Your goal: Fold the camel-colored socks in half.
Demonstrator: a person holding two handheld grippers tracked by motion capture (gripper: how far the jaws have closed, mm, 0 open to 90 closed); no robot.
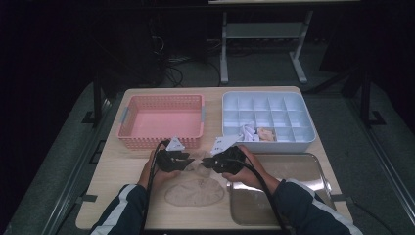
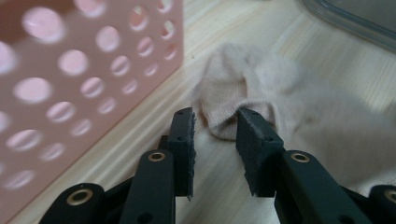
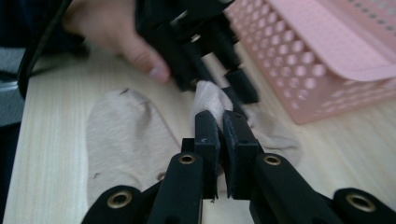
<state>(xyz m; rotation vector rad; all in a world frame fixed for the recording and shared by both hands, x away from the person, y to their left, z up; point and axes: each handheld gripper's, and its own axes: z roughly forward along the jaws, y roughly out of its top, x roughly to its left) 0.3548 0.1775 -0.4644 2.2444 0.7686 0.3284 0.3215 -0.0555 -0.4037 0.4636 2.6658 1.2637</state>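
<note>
- The basket (image 1: pixel 161 121) is pink, its walls dotted with rows of round holes.
- The divided box (image 1: pixel 266 120) is pale blue-white.
- The socks (image 1: pixel 195 191) are plain beige.
- The table (image 1: pixel 122 164) is light wood with fine grain.
- The tray (image 1: pixel 288 188) is dull silver metal.
- The left gripper (image 2: pixel 215 126) and the right gripper (image 3: pixel 220 122) are black with brass-coloured rivets.
- The sleeves (image 1: pixel 120 210) are dark navy with white stripes.

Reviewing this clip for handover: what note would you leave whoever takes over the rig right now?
Right gripper: shut on the sock, pinching a raised fold.
Left gripper: open, its jaws either side of the sock's edge, not clamped.
Sock lies on the table in front of the pink basket, beside the steel tray.
Done: the divider box holds two small items. Basket looks empty.
Left: probably close the left gripper, then handle the sock.
</note>
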